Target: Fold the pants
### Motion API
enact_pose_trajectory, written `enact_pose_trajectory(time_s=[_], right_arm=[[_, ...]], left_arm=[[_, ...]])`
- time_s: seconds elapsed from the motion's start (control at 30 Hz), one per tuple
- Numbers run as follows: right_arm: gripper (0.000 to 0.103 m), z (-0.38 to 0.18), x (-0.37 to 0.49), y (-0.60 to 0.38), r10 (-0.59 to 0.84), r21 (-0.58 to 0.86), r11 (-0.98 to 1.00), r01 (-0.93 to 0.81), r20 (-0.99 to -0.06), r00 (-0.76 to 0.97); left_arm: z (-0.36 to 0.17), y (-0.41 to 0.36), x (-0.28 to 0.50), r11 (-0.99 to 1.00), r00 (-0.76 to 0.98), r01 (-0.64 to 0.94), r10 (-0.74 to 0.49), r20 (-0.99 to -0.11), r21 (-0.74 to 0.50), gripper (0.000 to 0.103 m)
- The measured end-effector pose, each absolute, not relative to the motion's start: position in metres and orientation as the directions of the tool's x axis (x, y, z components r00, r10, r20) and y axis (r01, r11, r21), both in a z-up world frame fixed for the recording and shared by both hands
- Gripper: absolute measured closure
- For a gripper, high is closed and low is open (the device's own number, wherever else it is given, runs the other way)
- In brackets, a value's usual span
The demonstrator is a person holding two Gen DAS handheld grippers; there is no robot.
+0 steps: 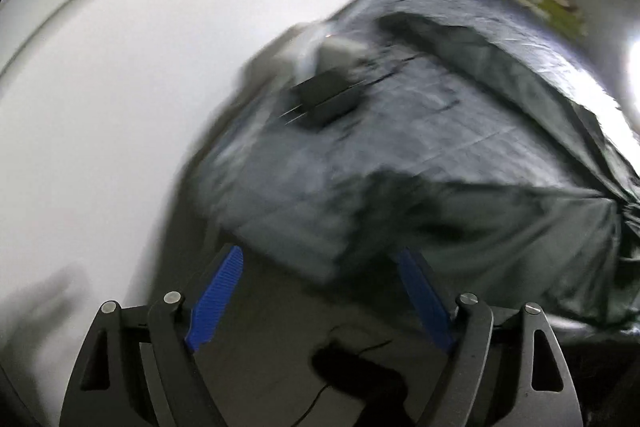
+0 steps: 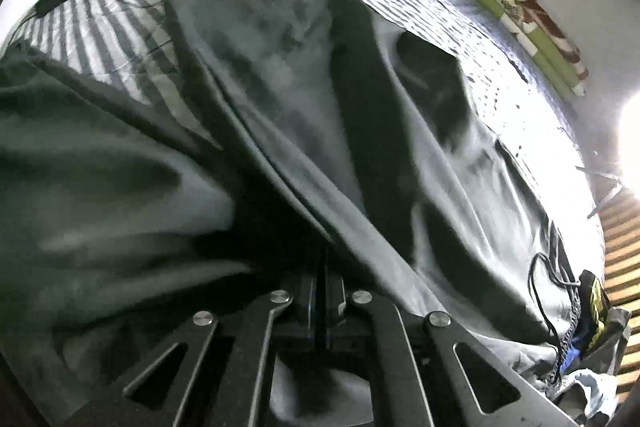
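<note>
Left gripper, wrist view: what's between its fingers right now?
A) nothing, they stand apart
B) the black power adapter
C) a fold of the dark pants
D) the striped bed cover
A: the left gripper has its blue fingers spread wide with only the floor showing between them; the pants lie beyond the tips.

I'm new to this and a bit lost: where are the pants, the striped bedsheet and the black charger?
pants (image 2: 280,75): right wrist view, on the raised grey leg.
striped bedsheet (image 2: 120,23): right wrist view, on the bare striped patch.
black charger (image 1: 324,99): left wrist view, on its top.
</note>
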State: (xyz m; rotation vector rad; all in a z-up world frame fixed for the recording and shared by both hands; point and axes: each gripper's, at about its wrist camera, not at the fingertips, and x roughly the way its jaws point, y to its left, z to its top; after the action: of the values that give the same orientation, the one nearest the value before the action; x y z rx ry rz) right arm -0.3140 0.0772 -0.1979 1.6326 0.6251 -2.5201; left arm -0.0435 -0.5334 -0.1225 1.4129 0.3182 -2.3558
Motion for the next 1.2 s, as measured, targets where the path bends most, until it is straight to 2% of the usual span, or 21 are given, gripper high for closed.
enact_pose_trajectory(time_s=[0.13,0.23,0.27,0.33,0.37,0.4,0.5,0.6,0.67,0.77,0.83,0.93,0.97,1.03,1.2], right_arm=[[0.1,-0.194,-0.312,0.074,0.114,-0.266,-0.912,0.312,-0.895,-0.432],[0.099,-0.188,-0.305,0.071,0.071,-0.241,-0.91,0.337,-0.893,-0.445],[0.099,-0.184,-0.304,0.07,0.052,-0.229,-0.909,0.348,-0.892,-0.449],[0.098,-0.181,-0.305,0.068,0.02,-0.207,-0.904,0.373,-0.893,-0.449],[0.097,-0.18,-0.304,0.067,-0.013,-0.184,-0.899,0.398,-0.896,-0.444],[0.095,-0.179,-0.303,0.065,-0.038,-0.163,-0.896,0.413,-0.898,-0.438],[0.094,-0.178,-0.307,0.065,-0.1,-0.1,-0.895,0.434,-0.904,-0.416],[0.095,-0.178,-0.312,0.062,-0.121,-0.081,-0.894,0.441,-0.904,-0.411],[0.095,-0.176,-0.316,0.06,-0.145,-0.064,-0.893,0.445,-0.896,-0.42],[0.096,-0.177,-0.329,0.058,-0.092,-0.123,-0.902,0.414,-0.882,-0.463],[0.098,-0.183,-0.341,0.06,-0.064,-0.134,-0.914,0.382,-0.885,-0.462],[0.097,-0.183,-0.354,0.071,-0.106,-0.068,-0.933,0.353,-0.886,-0.451],[0.096,-0.18,-0.354,0.077,-0.162,-0.008,-0.932,0.363,-0.885,-0.437],[0.081,-0.175,-0.35,0.083,-0.254,0.087,-0.914,0.396,-0.884,-0.393],[0.079,-0.179,-0.33,0.074,-0.235,0.008,-0.858,0.514,-0.895,-0.379]], left_arm=[[-0.14,-0.509,-0.106,-0.942,-0.395,0.327,-0.209,-0.894,0.076,0.019],[-0.173,-0.497,-0.144,-0.951,-0.311,0.273,-0.232,-0.922,0.147,0.021],[-0.185,-0.495,-0.151,-0.952,-0.282,0.259,-0.237,-0.93,0.164,0.025],[-0.198,-0.493,-0.156,-0.953,-0.255,0.254,-0.23,-0.939,0.164,0.055],[-0.201,-0.492,-0.155,-0.954,-0.261,0.257,-0.222,-0.939,0.154,0.061],[-0.2,-0.491,-0.154,-0.956,-0.28,0.262,-0.205,-0.938,0.131,0.076],[-0.191,-0.492,-0.154,-0.949,-0.296,0.276,-0.236,-0.926,0.153,0.08],[-0.161,-0.509,-0.155,-0.926,-0.347,0.342,-0.283,-0.894,0.161,0.09],[-0.138,-0.523,-0.162,-0.902,-0.373,0.388,-0.343,-0.862,0.191,0.091],[-0.115,-0.541,-0.185,-0.878,-0.389,0.43,-0.39,-0.835,0.21,0.091],[-0.111,-0.544,-0.204,-0.875,-0.384,0.425,-0.407,-0.829,0.233,0.091],[-0.121,-0.546,-0.238,-0.866,-0.343,0.403,-0.442,-0.829,0.295,0.091],[-0.127,-0.545,-0.248,-0.866,-0.324,0.384,-0.451,-0.832,0.321,0.091],[-0.137,-0.539,-0.253,-0.866,-0.307,0.364,-0.459,-0.834,0.342,0.091],[-0.157,-0.534,-0.249,-0.872,-0.286,0.344,-0.45,-0.846,0.348,0.091]])
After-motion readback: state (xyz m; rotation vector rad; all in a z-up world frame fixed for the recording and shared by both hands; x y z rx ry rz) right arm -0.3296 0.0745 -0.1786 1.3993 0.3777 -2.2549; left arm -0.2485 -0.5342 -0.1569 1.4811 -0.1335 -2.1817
